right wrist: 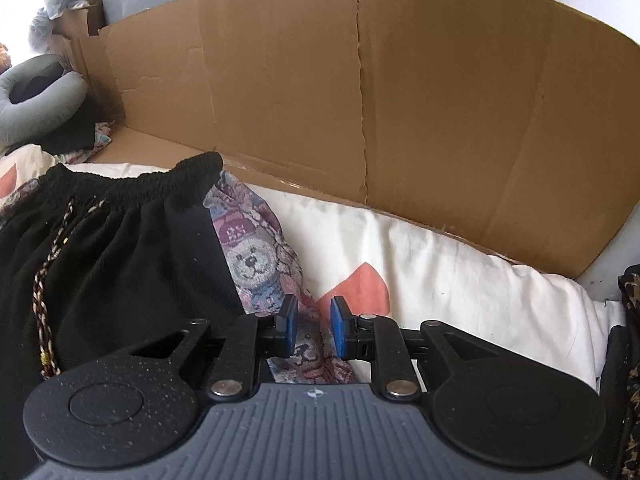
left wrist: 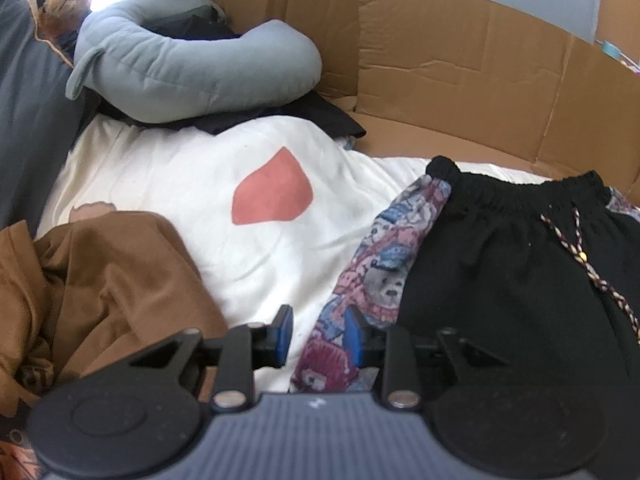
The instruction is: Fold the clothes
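Observation:
Black shorts point(left wrist: 500, 264) with an elastic waistband and a braided drawstring point(left wrist: 592, 276) lie flat on a bear-patterned garment point(left wrist: 372, 264), which rests on a white sheet point(left wrist: 180, 184) with pink hearts. My left gripper point(left wrist: 318, 334) hovers open over the left edge of the patterned garment, nothing between its blue pads. In the right wrist view the shorts point(right wrist: 120, 264) lie to the left and the patterned garment point(right wrist: 256, 264) runs under my right gripper point(right wrist: 314, 326). Its jaws stand narrowly apart above that cloth, not pressing on it.
A crumpled brown garment point(left wrist: 100, 280) lies at the left. A grey curved pillow point(left wrist: 192, 68), a dark cloth point(left wrist: 312, 116) and a teddy bear point(left wrist: 60, 0) sit at the back left. Cardboard walls point(right wrist: 360, 100) bound the far side. A leopard-print item point(right wrist: 632, 320) is at the right edge.

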